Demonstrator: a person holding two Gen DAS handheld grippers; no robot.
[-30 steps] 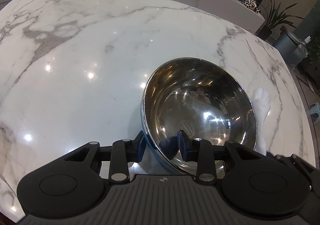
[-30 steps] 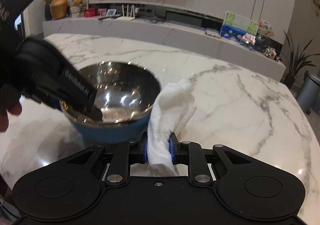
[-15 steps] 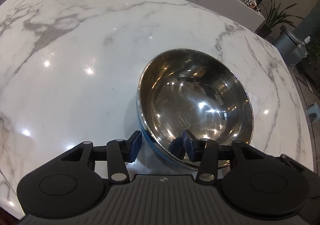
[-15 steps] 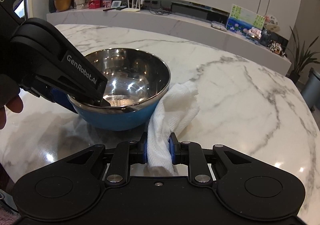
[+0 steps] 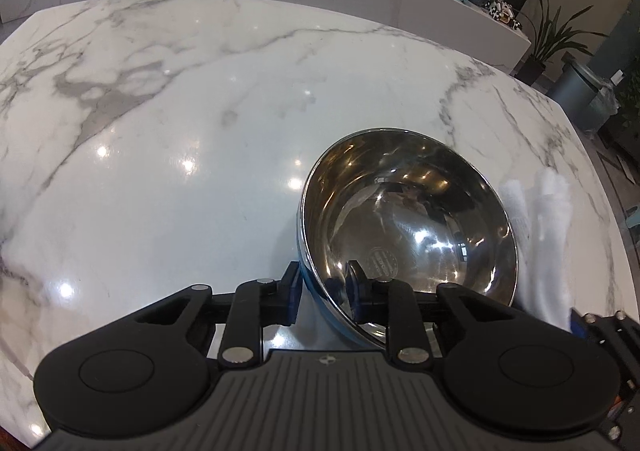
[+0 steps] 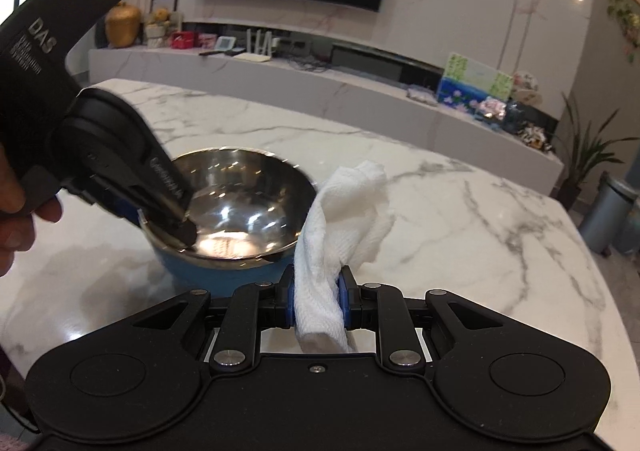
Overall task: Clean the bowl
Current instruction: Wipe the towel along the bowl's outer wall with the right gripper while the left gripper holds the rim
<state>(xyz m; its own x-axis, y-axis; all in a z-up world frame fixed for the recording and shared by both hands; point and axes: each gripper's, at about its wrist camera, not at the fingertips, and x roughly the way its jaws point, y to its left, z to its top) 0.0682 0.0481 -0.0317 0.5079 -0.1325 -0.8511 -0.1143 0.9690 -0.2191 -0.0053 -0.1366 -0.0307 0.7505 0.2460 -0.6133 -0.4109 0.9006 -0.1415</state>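
Bowl [image 5: 408, 227] sat on the tabletop [image 5: 200, 131], tilted, its near rim pinched by our left gripper [image 5: 320, 285]. Beside the bowl, our right gripper [image 6: 317, 303] pinched a white cloth [image 6: 344, 211] outside the rim; wiping called for bringing it inside.

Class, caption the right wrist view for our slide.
Right tool holds a cloth beside the bowl gripped by the left tool.

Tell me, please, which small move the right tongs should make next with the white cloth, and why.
Probably swing the right tongs left over the rim and lower the white cloth into the bowl. The cloth is clamped but hangs just outside the bowl, beside its blue wall. The left tongs straddle the near rim, so the bowl seems steadied for wiping.
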